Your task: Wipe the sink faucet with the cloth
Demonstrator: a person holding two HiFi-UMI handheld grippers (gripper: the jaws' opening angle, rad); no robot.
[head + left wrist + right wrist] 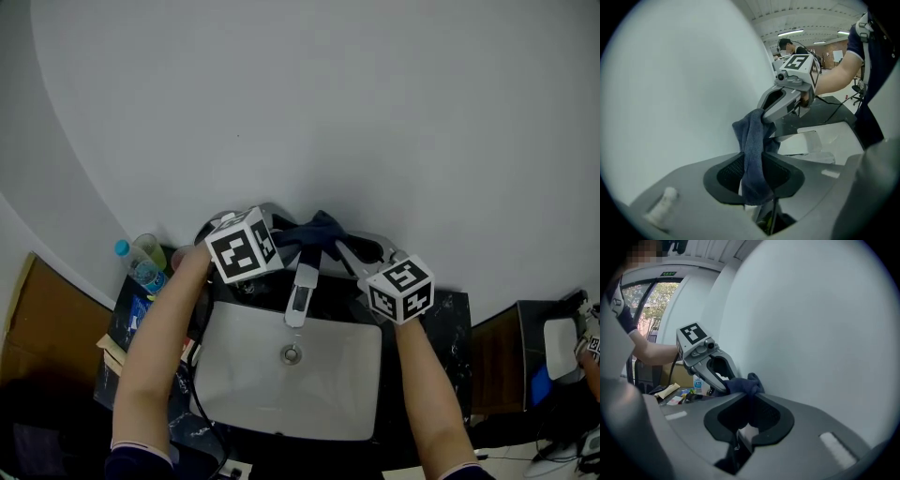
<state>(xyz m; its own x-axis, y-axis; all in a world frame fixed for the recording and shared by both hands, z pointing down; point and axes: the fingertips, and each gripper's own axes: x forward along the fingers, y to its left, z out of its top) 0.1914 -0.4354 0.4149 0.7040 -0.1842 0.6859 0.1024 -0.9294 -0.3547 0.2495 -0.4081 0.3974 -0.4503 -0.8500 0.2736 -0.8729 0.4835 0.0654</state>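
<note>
1. The left gripper (pixel 754 174) is clamping its jaws on the dark blue cloth (pixel 752 154), which is hanging down between them in the left gripper view.
2. The right gripper (pixel 749 412) is pinching another part of the same cloth. Its jaws are standing nearly together, and a fold is bunching up just above them.
3. The cloth is stretching between the two grippers close to the pale wall (pixel 309 112), just behind the top of the faucet (pixel 300 295). Whether it is touching the faucet I cannot tell.
4. The faucet is reaching out over the white sink (pixel 234 375), with the drain (pixel 292 353) lying just past its spout.
5. A clear bottle (pixel 141 267) with a blue cap is standing on the dark desk (pixel 450 314) left of the sink, well apart from the cloth.
</note>
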